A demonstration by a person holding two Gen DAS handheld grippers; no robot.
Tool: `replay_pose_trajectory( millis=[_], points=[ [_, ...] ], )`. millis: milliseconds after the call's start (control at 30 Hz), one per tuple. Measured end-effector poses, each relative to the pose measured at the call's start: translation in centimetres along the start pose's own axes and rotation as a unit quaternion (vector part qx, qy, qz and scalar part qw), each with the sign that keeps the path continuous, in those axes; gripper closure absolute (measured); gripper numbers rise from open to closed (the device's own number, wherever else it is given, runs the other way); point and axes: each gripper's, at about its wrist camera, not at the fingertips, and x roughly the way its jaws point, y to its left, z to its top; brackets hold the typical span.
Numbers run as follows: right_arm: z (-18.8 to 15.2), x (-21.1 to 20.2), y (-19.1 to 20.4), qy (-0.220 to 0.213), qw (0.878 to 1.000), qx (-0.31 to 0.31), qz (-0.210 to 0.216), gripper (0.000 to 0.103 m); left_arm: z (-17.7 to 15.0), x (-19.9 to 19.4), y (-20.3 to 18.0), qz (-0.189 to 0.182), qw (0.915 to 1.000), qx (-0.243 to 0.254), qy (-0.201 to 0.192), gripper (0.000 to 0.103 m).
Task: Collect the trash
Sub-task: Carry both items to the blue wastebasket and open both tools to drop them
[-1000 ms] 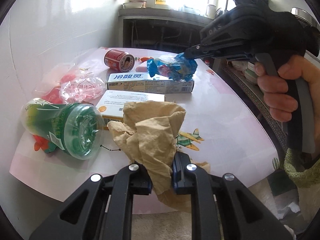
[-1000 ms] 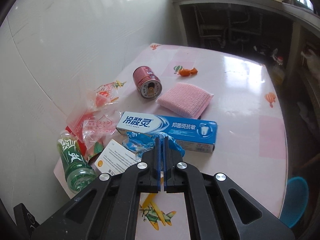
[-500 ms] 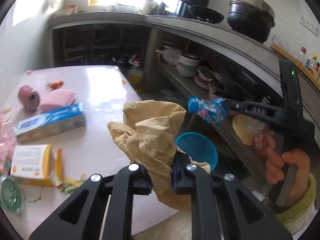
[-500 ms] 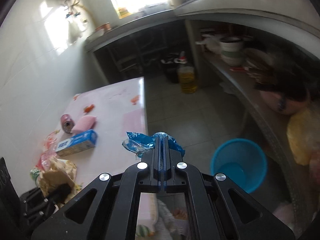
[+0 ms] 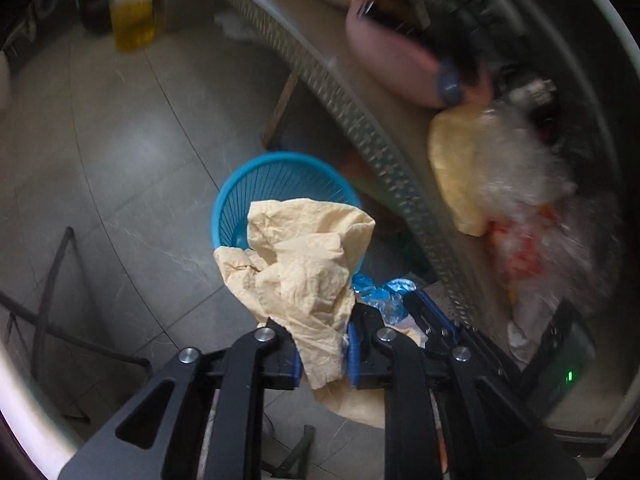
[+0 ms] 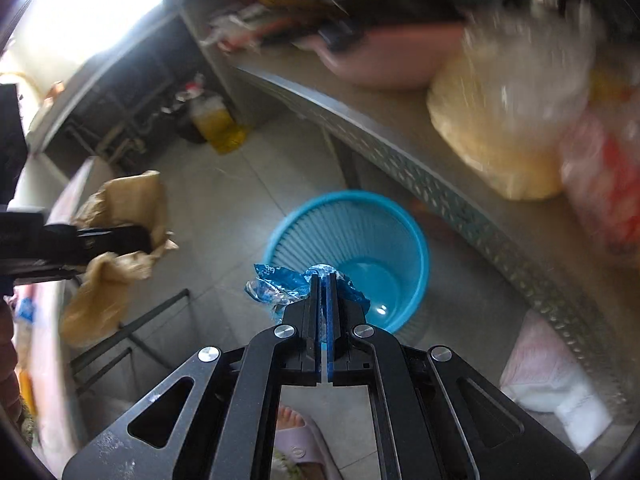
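Note:
My left gripper (image 5: pixel 320 340) holds a crumpled brown paper (image 5: pixel 304 264) between its blue pads, just over the near rim of a blue plastic bin (image 5: pixel 236 200) on the floor; its jaws are opening. The right gripper (image 6: pixel 324 280) is shut on a crumpled blue wrapper (image 6: pixel 276 284), above the bin's (image 6: pixel 416 232) near edge. The bin looks empty inside. In the right wrist view the brown paper (image 6: pixel 124 200) hangs at the left, beside the bin. In the left wrist view the blue wrapper (image 5: pixel 378 292) shows just right of the paper.
A patterned metal shelf edge (image 6: pixel 440 196) runs right behind the bin, carrying plastic bags (image 6: pixel 500 128) and a pink basin (image 6: pixel 384 60). A yellow oil bottle (image 6: pixel 214 120) stands on the grey tile floor. A black metal frame (image 6: pixel 132 328) and a person's slippered foot (image 6: pixel 296 436) are close below.
Both grippers swung away from the table with the paper and the wrapper, tilted down, and now hang over the blue bin on the floor. The table has left the left wrist view.

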Motion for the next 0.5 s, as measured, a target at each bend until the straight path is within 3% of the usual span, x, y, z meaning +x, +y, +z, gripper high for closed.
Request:
replay_pose_trajectory(
  millis=[33, 100, 133, 200, 267, 400, 500],
  points=[
    [0.2, 1.2, -0.5, 0.005, 1.000, 0.009, 0.001, 0.102, 1.0, 1.9, 0.1, 0.002, 0.9999, -0.009, 0.014, 0.085],
    [0.6, 3.4, -1.4, 0.006, 1.000, 0.024, -0.004, 0.102, 2.6, 5.4, 0.8, 0.003, 0.9986, -0.025, 0.047, 0.074],
    [0.8, 4.7, -1.8, 0.009, 0.999, 0.032, -0.001, 0.097, 3.3, 6.8, 1.3, 0.009, 0.9977, -0.036, 0.056, 0.070],
    [0.8, 7.0, -2.9, 0.018, 0.999, 0.047, 0.014, 0.094, 4.2, 8.8, 1.6, 0.026, 0.9960, -0.058, 0.063, 0.042],
    [0.6, 9.3, -3.7, 0.030, 0.998, 0.052, 0.002, 0.068, 4.4, 9.7, 2.1, 0.047, 0.9941, -0.076, 0.062, 0.030],
    [-0.5, 10.1, -4.6, 0.044, 0.997, 0.065, -0.008, 0.067, 4.5, 9.4, 1.9, 0.045, 0.9943, -0.080, 0.055, 0.026],
    [-1.3, 8.5, -5.2, 0.029, 0.998, 0.061, -0.010, 0.066, 4.4, 7.8, 1.8, 0.042, 0.9969, -0.057, 0.033, 0.024]
  ],
)
